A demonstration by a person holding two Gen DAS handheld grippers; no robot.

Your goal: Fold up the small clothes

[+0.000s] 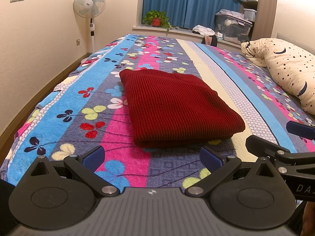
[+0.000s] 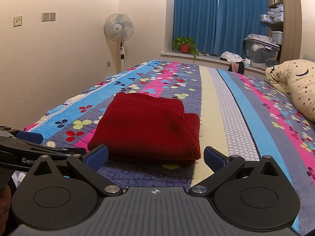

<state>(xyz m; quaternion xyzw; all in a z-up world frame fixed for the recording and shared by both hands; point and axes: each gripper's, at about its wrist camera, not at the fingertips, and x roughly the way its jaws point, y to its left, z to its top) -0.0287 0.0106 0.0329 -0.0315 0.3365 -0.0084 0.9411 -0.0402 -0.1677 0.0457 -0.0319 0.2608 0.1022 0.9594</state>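
Observation:
A dark red knit sweater [image 1: 177,106] lies folded into a compact rectangle on the flowered bedspread [image 1: 78,106]. It also shows in the right wrist view [image 2: 147,125]. My left gripper [image 1: 152,157] is open and empty, just short of the sweater's near edge. My right gripper [image 2: 155,156] is open and empty, also just short of the near edge. The right gripper's blue fingertip [image 1: 299,129] shows at the right of the left wrist view. The left gripper's blue fingertip [image 2: 29,136] shows at the left of the right wrist view.
A star-print pillow [image 1: 287,72] lies at the bed's right side. A standing fan [image 1: 89,5] is by the left wall. A potted plant [image 1: 156,18], loose clothes and a storage bin [image 1: 232,27] sit on the window ledge beyond the bed.

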